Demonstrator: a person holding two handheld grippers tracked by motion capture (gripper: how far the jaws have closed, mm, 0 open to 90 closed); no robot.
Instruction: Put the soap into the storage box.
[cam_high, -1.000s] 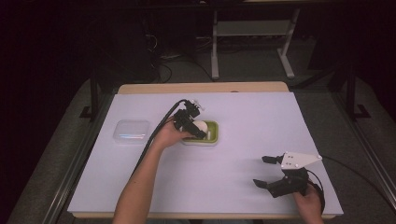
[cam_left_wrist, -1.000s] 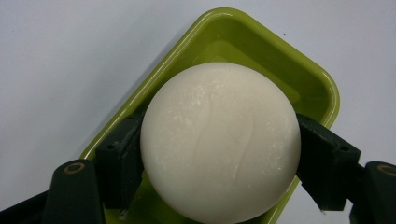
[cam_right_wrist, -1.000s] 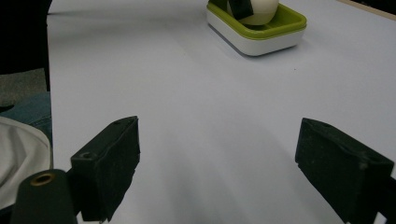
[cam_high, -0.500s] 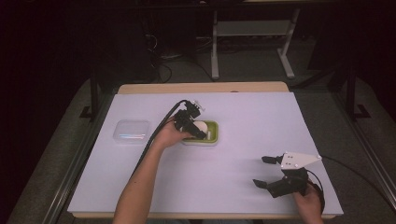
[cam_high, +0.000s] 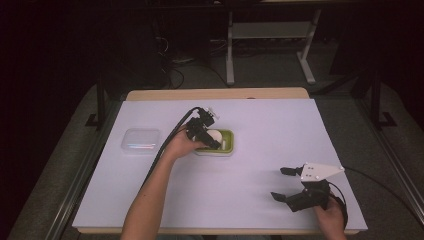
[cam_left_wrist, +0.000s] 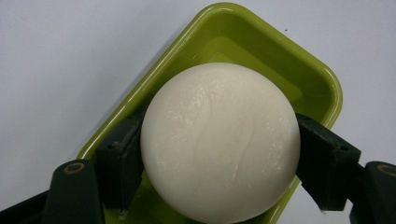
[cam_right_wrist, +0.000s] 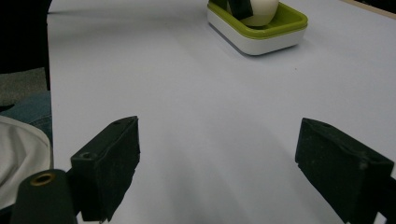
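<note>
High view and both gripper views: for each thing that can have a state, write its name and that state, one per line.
Left gripper: shut on the soap.
Soap: round, white, gripped over the dish.
Dish: green, open, on the table.
Right gripper: open, holding nothing.
Clear box: lidded, on the table left of the dish.

Looks like a lab recording rig. White-covered tabletop (cam_high: 260, 125), dark surround, loose cables (cam_high: 175, 60) and metal stand legs (cam_high: 270, 45) behind.

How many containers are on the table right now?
2. A green soap dish sits near the table's middle, with the left claw shut on a round white soap bar over it. A clear plastic box lies to its left. None looks hidden.
</note>
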